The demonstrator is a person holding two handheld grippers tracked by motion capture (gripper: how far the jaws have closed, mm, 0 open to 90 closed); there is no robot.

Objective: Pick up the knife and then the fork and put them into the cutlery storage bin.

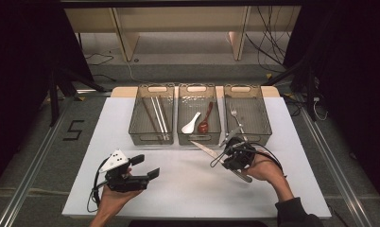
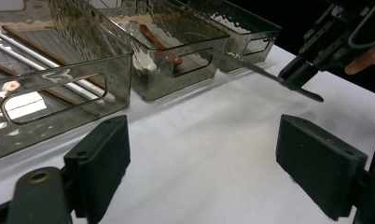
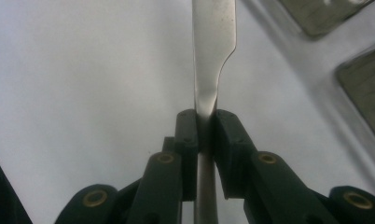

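The right tongs (image 1: 227,152) clamp a table knife (image 1: 203,149) by its neck, blade toward the bins (image 1: 198,137), above the surface (image 1: 188,182). The left tongs (image 1: 145,166) rest spread, holding nothing. The thin pinch could let the knife swivel or slip.

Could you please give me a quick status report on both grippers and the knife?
Right gripper shut on knife, lifted off table. Left gripper open, holding nothing. Knife blade points toward middle bin; nothing in the way.
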